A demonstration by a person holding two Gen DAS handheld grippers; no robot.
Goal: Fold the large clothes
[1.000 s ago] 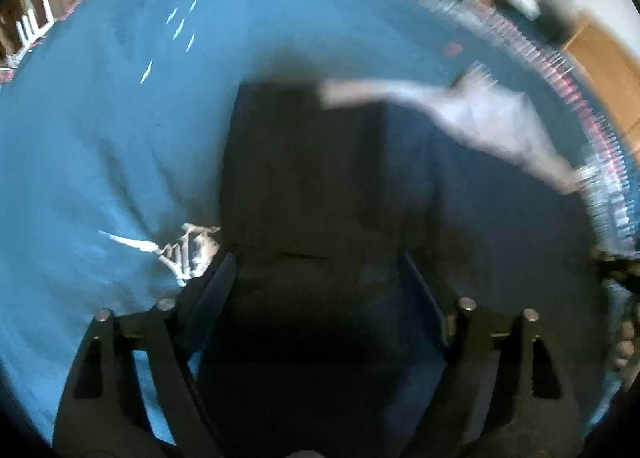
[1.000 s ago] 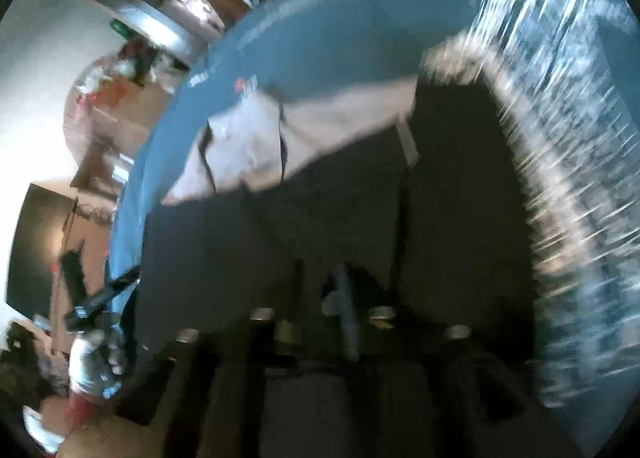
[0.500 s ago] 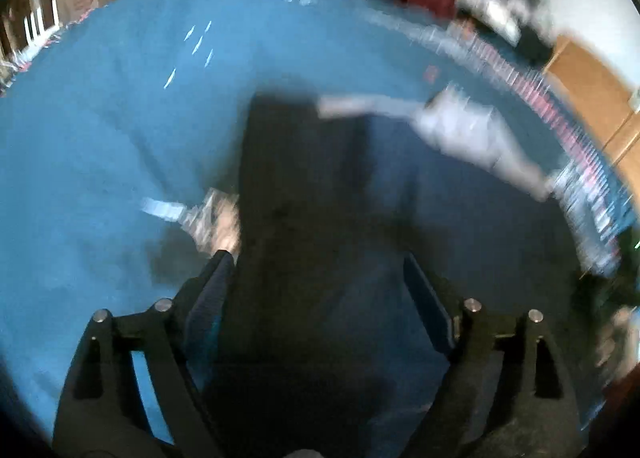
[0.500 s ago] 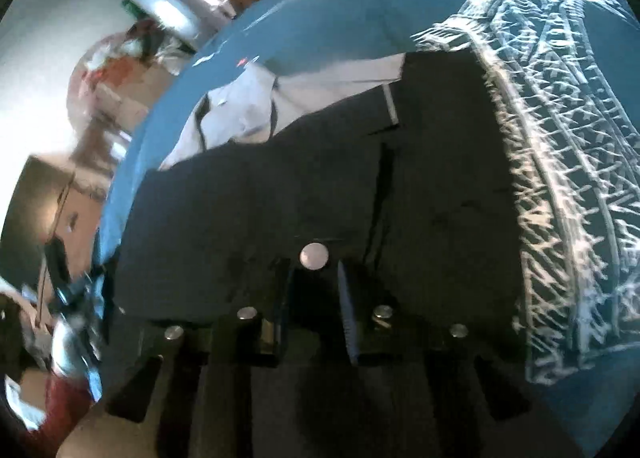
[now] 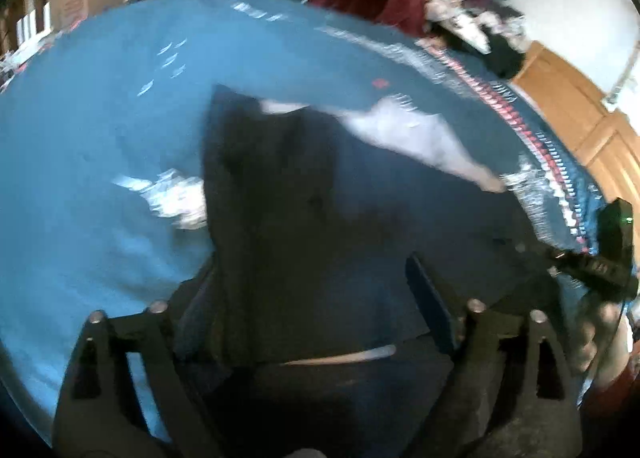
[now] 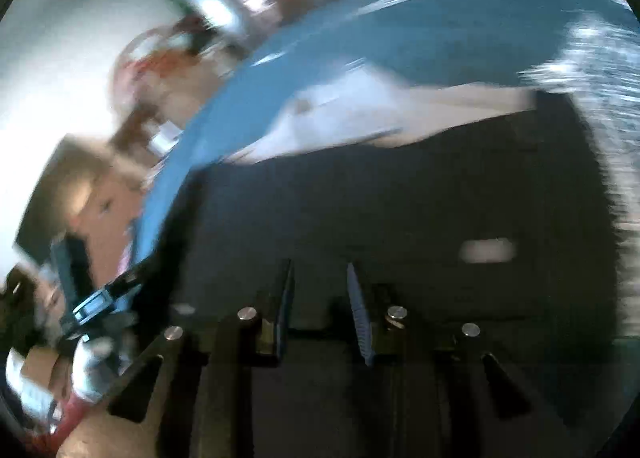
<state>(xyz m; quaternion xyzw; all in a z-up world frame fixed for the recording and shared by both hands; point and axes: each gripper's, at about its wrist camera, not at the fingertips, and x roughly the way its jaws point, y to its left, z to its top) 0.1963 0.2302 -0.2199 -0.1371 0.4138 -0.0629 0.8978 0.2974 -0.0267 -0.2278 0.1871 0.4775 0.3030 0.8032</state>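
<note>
Dark trousers (image 5: 320, 217) sprawl mid-frame on the blue bedspread (image 5: 100, 137), pale lining (image 5: 412, 133) showing at upper right. Left gripper (image 5: 308, 290) is spread wide over the cloth. Right gripper (image 6: 320, 278) has a narrower gap, nothing pinched.

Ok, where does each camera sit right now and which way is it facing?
Left wrist: on the left gripper, looking along its spread fingers over the dark garment on the blue cover; the right gripper shows at the right edge.
Right wrist: on the right gripper, tilted and blurred, over the same garment; the left gripper shows low left.
Shared: garment, cover, pale lining.
</note>
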